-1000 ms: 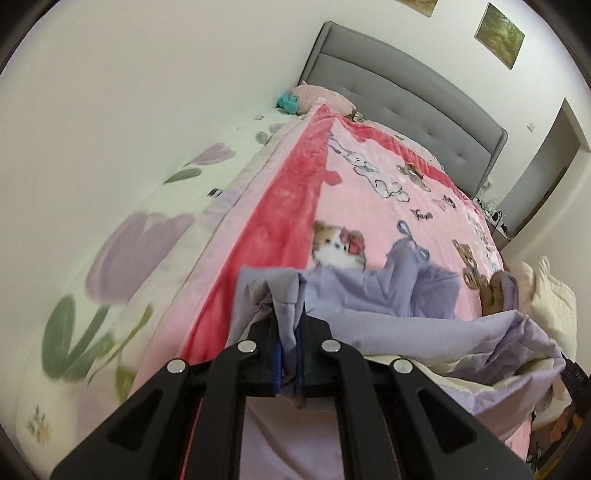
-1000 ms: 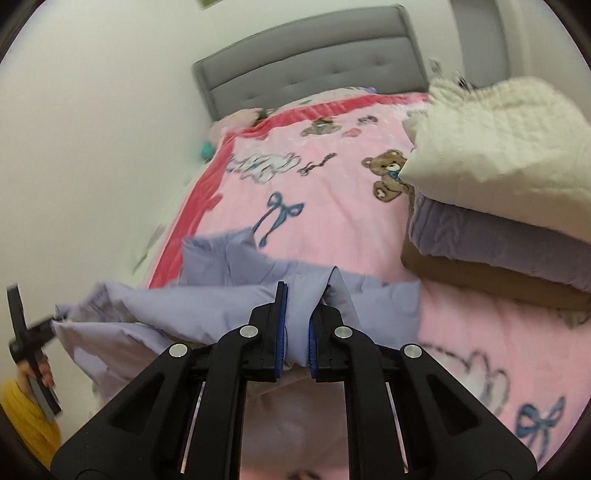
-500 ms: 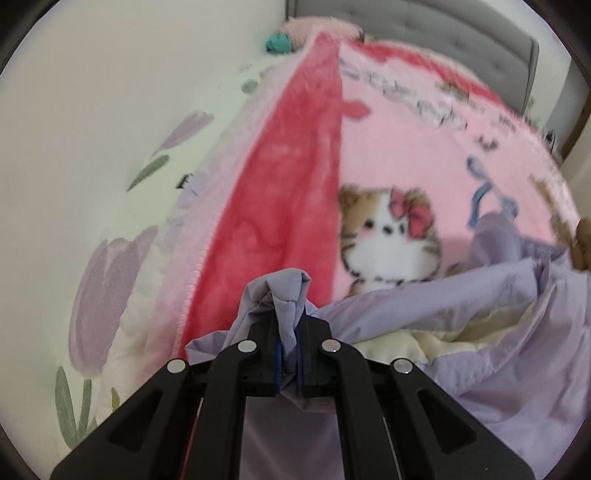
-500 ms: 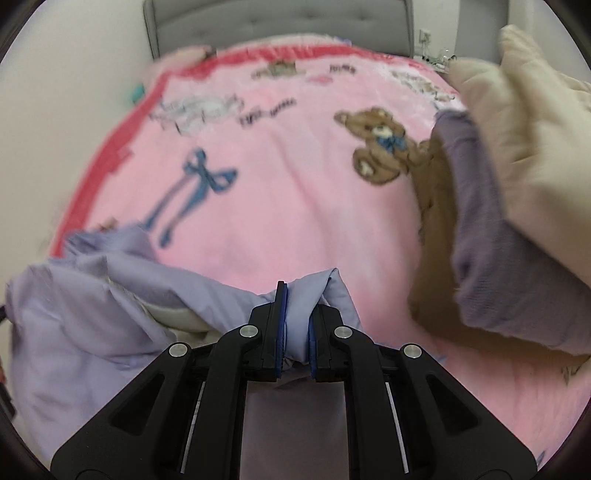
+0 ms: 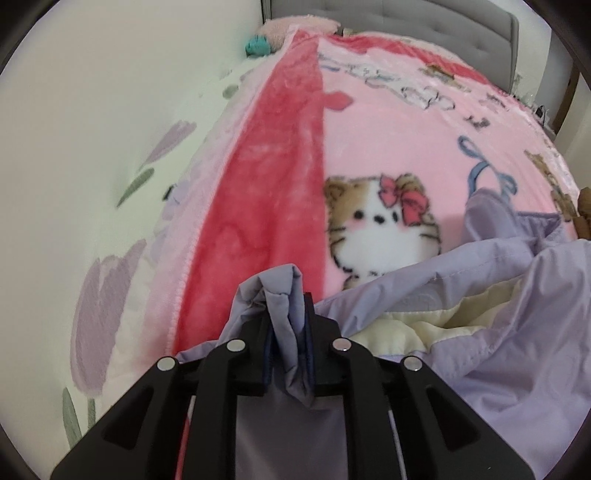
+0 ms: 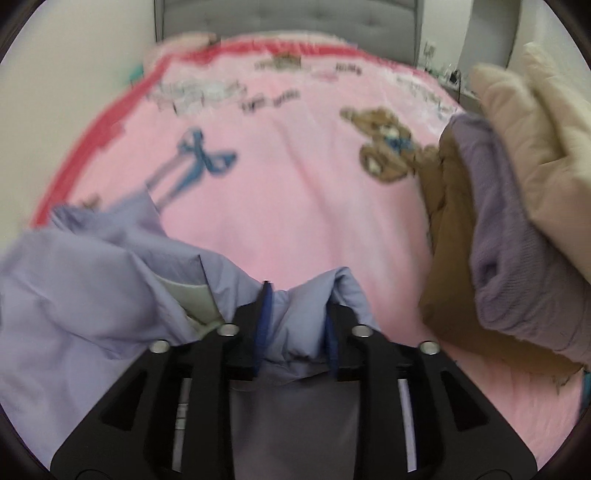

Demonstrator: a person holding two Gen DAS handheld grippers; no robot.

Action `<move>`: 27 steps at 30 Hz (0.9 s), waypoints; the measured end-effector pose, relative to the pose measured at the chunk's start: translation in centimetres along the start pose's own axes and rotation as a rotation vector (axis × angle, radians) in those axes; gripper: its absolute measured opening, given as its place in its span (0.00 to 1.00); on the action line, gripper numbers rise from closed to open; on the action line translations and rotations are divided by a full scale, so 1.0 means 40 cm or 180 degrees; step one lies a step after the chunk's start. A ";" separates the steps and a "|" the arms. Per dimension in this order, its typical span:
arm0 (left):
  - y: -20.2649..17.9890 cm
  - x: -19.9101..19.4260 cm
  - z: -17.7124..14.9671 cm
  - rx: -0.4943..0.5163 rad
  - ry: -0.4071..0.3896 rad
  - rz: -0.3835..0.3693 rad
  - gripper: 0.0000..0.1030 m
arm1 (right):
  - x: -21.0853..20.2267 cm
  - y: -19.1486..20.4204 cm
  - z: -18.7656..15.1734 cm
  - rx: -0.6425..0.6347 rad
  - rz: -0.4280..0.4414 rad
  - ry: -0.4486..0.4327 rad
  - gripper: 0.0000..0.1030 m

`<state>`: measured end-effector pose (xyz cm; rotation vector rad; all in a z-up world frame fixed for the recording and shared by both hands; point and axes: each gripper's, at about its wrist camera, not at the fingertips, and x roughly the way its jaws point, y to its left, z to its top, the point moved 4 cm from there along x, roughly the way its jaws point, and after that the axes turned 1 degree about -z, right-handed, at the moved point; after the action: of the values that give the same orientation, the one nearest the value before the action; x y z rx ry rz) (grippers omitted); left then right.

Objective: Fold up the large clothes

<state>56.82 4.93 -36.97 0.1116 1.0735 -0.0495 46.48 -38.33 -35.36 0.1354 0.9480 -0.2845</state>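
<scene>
A lilac padded jacket (image 5: pixel 491 306) with a cream lining lies bunched on the near end of a pink cartoon blanket (image 5: pixel 369 129). My left gripper (image 5: pixel 288 325) is shut on a fold of the lilac jacket near the blanket's red left border. In the right wrist view my right gripper (image 6: pixel 295 325) has its jaws parted, with a fold of the lilac jacket (image 6: pixel 92 288) lying loosely between them. The rest of the jacket spreads to the left in that view.
A stack of folded clothes, brown (image 6: pixel 439 266), purple (image 6: pixel 513 258) and cream (image 6: pixel 535 122), sits on the bed's right side. A grey headboard (image 6: pixel 288 18) stands at the far end. A tulip-print sheet (image 5: pixel 122 266) and white wall run along the left.
Both grippers have moved down and forward over the bed, laying the jacket onto the blanket. My right gripper's jaws have parted from their tight grip on the fold. My left gripper stays clamped.
</scene>
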 end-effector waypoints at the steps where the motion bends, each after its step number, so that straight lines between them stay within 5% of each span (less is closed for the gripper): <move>1: 0.002 -0.015 0.005 0.0005 -0.0024 -0.0036 0.16 | -0.019 0.002 0.003 0.0015 0.0019 -0.0051 0.33; 4: 0.006 -0.036 0.018 -0.0018 -0.0019 -0.0127 0.21 | -0.070 0.026 0.013 -0.0097 0.0028 -0.0204 0.48; 6: 0.006 -0.042 0.021 -0.0032 -0.0003 -0.0157 0.21 | -0.110 0.049 0.019 -0.0229 -0.0053 -0.0358 0.66; 7: 0.005 -0.042 0.021 -0.0025 -0.0001 -0.0161 0.21 | -0.130 0.056 0.023 -0.0267 -0.0129 -0.0447 0.88; 8: 0.002 -0.043 0.019 0.0003 -0.0002 -0.0150 0.22 | -0.157 0.068 0.029 -0.0322 -0.0158 -0.0585 0.90; 10: -0.002 -0.044 0.015 0.0037 -0.0013 -0.0132 0.22 | -0.216 0.101 0.038 -0.0486 -0.0047 -0.0872 0.90; 12: -0.007 -0.045 0.011 0.0077 -0.0020 -0.0109 0.23 | -0.264 0.174 0.040 -0.0764 0.0554 -0.1004 0.84; 14: -0.007 -0.048 0.010 0.0093 -0.0046 -0.0109 0.23 | -0.286 0.263 0.028 -0.1146 0.1143 -0.0897 0.59; 15: -0.006 -0.048 0.009 0.0093 -0.0052 -0.0115 0.23 | -0.288 0.323 0.017 -0.1374 0.1202 -0.0872 0.52; 18: -0.005 -0.049 0.005 0.0114 -0.0059 -0.0129 0.24 | -0.246 0.435 0.003 -0.1529 0.1457 -0.0627 0.47; 25: 0.020 -0.078 -0.001 0.0192 -0.0143 -0.0431 0.33 | -0.012 0.547 -0.016 -0.1418 0.1047 0.0106 0.47; 27: 0.035 -0.089 0.002 0.0163 -0.0166 -0.0590 0.43 | 0.054 0.555 -0.042 -0.1430 0.1057 0.0352 0.47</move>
<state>55.32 6.26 -33.73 0.0563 1.0282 -0.2457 52.99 -17.14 -38.30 -0.1058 1.0594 0.2462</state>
